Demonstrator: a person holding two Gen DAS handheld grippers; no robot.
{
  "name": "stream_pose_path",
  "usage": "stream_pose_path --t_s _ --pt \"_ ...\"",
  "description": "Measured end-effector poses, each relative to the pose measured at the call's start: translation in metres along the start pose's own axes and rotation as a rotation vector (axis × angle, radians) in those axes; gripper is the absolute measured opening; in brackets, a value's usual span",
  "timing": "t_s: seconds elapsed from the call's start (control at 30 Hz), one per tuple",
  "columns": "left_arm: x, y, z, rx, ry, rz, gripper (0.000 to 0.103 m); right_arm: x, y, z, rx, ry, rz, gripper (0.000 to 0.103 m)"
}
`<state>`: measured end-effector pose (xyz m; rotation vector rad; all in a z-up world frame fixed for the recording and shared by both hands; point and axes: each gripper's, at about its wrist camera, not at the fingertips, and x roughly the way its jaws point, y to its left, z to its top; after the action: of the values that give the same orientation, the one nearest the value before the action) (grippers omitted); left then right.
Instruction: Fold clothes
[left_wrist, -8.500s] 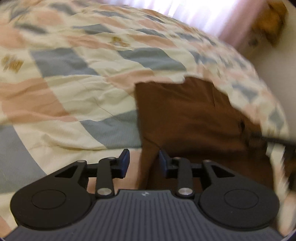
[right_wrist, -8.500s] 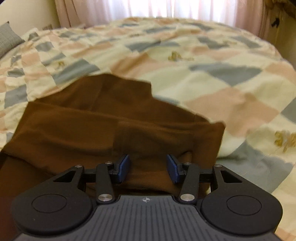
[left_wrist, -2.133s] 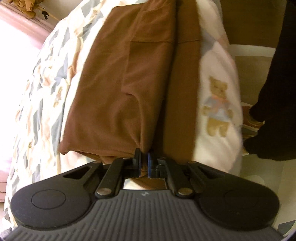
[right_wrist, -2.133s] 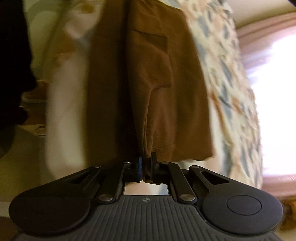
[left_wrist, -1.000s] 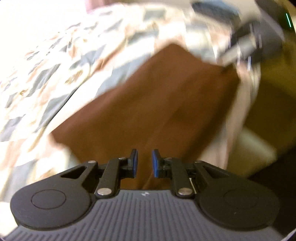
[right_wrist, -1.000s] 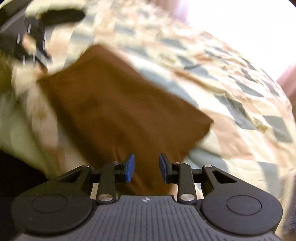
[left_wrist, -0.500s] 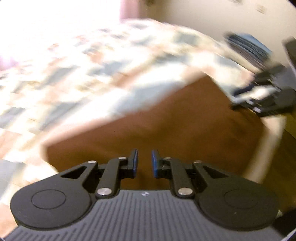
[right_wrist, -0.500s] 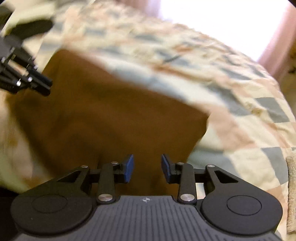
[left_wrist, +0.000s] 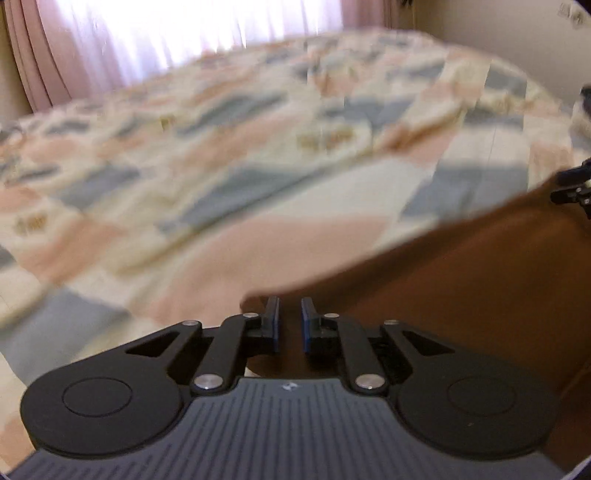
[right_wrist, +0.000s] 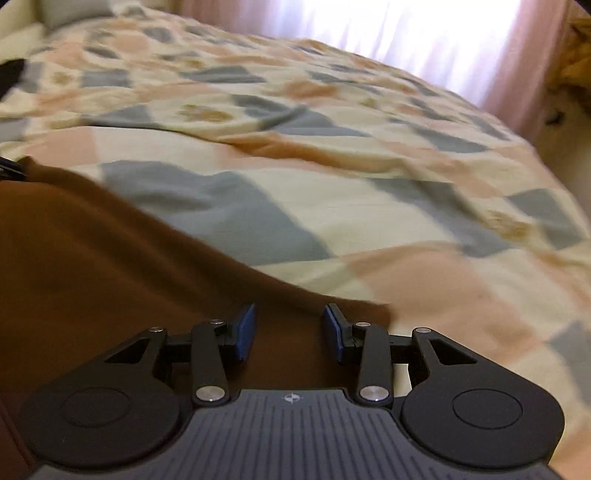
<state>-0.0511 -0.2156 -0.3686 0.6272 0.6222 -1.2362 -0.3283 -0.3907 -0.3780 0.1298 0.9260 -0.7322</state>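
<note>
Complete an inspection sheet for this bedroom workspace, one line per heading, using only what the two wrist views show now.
Surface: patchwork quilt covering the bed, rumpled.
Job's things: brown garment lying flat on the quilt.
Clutter: nothing seen.
Grippers: left tongs narrowly open over the garment's corner; right tongs wide open over its edge; neither grips cloth.
Cables: nothing seen.
Surroundings: pink curtains over a bright window; grey pillow at the far corner.

The right gripper (right_wrist: 289, 328) hangs with its 2 blue-padded fingers (right_wrist: 244, 331) spread apart over the flat brown fabric garment (right_wrist: 110, 266), which lies on a cream, pink and grey patchwork quilt (right_wrist: 369, 177). Pink curtains (right_wrist: 509, 70) glow beyond.
</note>
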Motion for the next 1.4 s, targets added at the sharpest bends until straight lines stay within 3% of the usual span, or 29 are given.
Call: stream_pose_path --t_s 0.07,0.17,0.3,0.37,0.43,0.53,0.6,0.7,0.83,0.93,1.0,1.13,1.2,1.3,1.4 --pt "-0.005 -0.007 0.012 0.007 -0.038 -0.058 0.011 -0.015 0.004 0.013 0.043 -0.049 0.013 0.037" --pt "0.004 -0.028 0.018 0.084 -0.058 -0.131 0.013 -0.022 0.030 0.033 0.054 -0.120 0.128 0.037" --pt "0.043 -0.040 0.002 0.179 -0.019 -0.107 0.014 0.007 0.075 0.038 -0.038 -0.111 0.236 0.034" --pt "0.048 -0.023 0.001 0.139 -0.017 -0.089 0.014 0.027 0.078 0.029 -0.087 -0.066 0.171 0.034" --pt "0.043 -0.005 0.004 0.100 -0.004 -0.032 0.013 0.030 0.058 0.021 -0.048 -0.051 0.139 0.033" --pt "0.017 0.022 0.009 0.003 0.026 0.051 0.008 0.021 0.029 0.021 -0.029 -0.015 0.058 0.030" --pt "-0.010 0.026 0.011 -0.053 0.032 0.064 0.008 0.004 0.013 0.025 -0.031 0.006 0.013 0.031" --pt "-0.053 0.004 0.007 -0.084 0.019 0.036 0.008 -0.039 0.004 0.027 -0.031 -0.010 0.106 0.033" --pt "-0.072 -0.050 -0.019 -0.144 0.081 -0.007 0.010 -0.075 0.014 0.013 -0.193 0.018 0.319 0.037" --pt "-0.049 -0.096 -0.049 -0.201 0.243 0.094 0.007 -0.068 0.021 -0.018 -0.357 0.123 0.443 0.047" --pt "-0.050 -0.119 -0.051 -0.249 0.273 0.208 0.007 -0.049 0.018 -0.039 -0.461 0.199 0.496 0.047" --pt "-0.092 -0.164 -0.031 -0.450 0.244 0.433 0.010 -0.048 -0.015 -0.030 -0.577 0.083 0.714 0.046" --pt "-0.112 -0.199 -0.022 -0.488 0.228 0.502 0.010 -0.058 -0.046 -0.023 -0.665 -0.010 0.782 0.047" --pt "-0.119 -0.253 -0.012 -0.472 0.238 0.513 0.017 -0.067 -0.084 -0.035 -0.868 -0.109 0.822 0.049" --pt "-0.108 -0.302 -0.008 -0.375 0.278 0.524 0.017 -0.072 -0.108 -0.063 -1.118 -0.202 0.855 0.055"
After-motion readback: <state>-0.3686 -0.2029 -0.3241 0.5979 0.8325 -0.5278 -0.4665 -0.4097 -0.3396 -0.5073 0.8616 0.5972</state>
